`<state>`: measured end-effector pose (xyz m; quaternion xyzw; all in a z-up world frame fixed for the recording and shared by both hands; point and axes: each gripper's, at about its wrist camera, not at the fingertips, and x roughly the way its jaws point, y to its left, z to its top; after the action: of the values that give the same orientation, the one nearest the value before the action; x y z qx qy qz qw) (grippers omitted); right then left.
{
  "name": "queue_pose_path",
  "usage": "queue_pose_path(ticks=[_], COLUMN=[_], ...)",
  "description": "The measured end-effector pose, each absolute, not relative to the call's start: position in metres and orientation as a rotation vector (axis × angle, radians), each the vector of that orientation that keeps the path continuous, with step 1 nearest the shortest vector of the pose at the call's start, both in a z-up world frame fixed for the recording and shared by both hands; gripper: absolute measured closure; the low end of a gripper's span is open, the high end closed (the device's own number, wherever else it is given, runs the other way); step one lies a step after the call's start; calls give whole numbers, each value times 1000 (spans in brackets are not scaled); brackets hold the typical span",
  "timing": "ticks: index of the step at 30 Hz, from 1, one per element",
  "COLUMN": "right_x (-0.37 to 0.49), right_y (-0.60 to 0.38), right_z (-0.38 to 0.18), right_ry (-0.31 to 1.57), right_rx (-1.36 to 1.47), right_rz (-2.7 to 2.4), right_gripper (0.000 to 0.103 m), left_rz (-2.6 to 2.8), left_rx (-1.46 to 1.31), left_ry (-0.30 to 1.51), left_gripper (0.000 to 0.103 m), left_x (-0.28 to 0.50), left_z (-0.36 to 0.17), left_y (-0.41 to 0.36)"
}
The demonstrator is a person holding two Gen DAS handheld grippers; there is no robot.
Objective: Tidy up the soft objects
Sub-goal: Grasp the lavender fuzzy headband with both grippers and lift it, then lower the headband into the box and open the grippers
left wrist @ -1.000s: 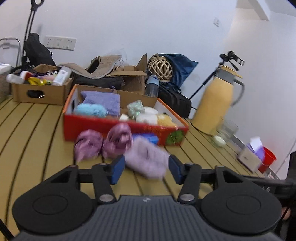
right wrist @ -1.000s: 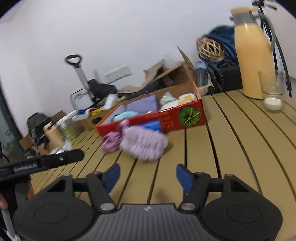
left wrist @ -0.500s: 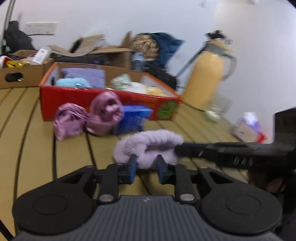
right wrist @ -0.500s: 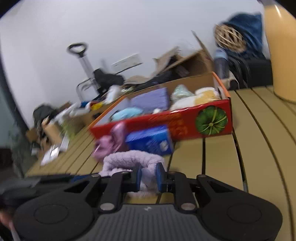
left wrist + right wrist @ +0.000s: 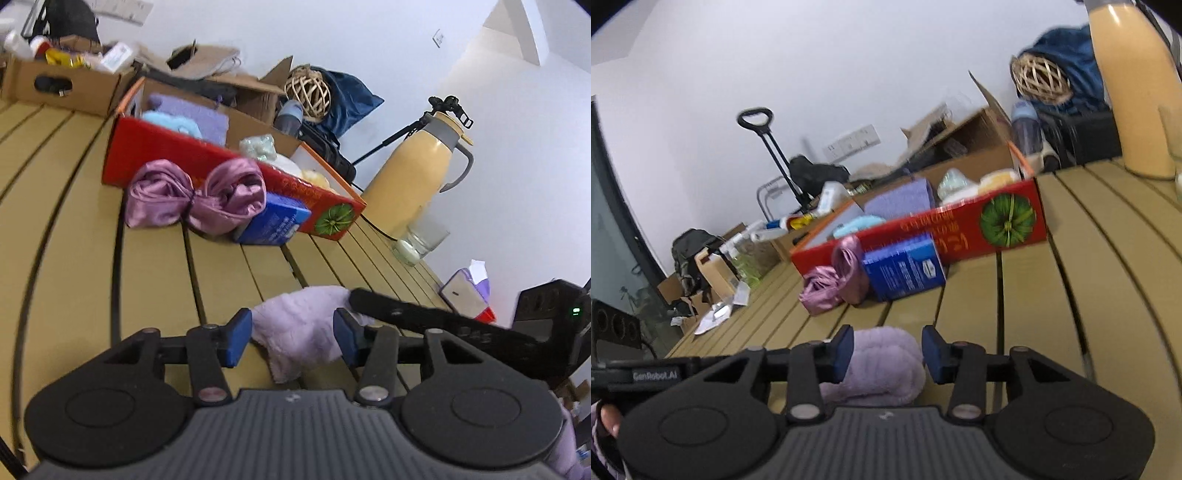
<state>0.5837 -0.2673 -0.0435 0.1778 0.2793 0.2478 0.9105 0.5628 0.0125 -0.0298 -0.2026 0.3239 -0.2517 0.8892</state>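
A fluffy lilac cloth (image 5: 308, 326), plush and crumpled into a soft lump, lies on the slatted tan worktop (image 5: 155, 273) close in front of both cameras, well apart from the red cardboard box (image 5: 207, 162) farther back. The left gripper (image 5: 292, 338) straddles it with its blue-padded fingers (image 5: 238, 336) spreading apart; the cloth sits between them, and the pads stand just off its nap rather than pressing in. From the other side the right gripper (image 5: 886, 352) does the same: its fingers (image 5: 844, 350) are opening around a rounded, rolled end of the same fleecy cloth (image 5: 879, 363), with slim gaps showing at either pad. The right tool's long black matte body crosses the left view at the cloth's far edge. Against the box's glossy red front wall, printed with a green round emblem, rests a shiny mauve satin bundle (image 5: 195, 195), cinched at the middle so it bulges into two puffed lobes, and beside it leans a blue rectangular packet (image 5: 273, 223) with fine white print. Inside the box lie a flat violet towel (image 5: 192, 114), a pale blue fuzzy piece (image 5: 173, 123), a mint crinkled ball and some cream and yellow lumps. A smooth yellow thermos jug (image 5: 410, 173) with a grey collar stands beyond, beside a clear glass tumbler (image 5: 421, 240).
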Motion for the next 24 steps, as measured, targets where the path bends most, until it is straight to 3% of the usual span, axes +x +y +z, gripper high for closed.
queue_pose_path(ticks=[5, 8, 12, 15, 19, 24], right_x=[591, 591, 588, 581, 607, 734], right_y=[-259, -260, -263, -259, -251, -226], right_z=[-56, -61, -61, -42, 13, 56], right_ry=[635, 648, 648, 610, 491, 513], right_rx=[379, 390, 417, 407, 338, 263], right_rz=[507, 496, 498, 511, 549, 538], right_gripper=[65, 71, 79, 80, 80, 80], left_rz=[-551, -520, -522, -560, -546, -451], left_rx=[-456, -453, -461, -454, -368, -377], left_ry=[704, 715, 680, 585, 491, 634], left_gripper=[50, 75, 84, 85, 85, 85], left_x=[568, 570, 565, 572, 631, 767], left_z=[-37, -39, -30, 3, 54, 61], left_y=[11, 11, 10, 12, 17, 19])
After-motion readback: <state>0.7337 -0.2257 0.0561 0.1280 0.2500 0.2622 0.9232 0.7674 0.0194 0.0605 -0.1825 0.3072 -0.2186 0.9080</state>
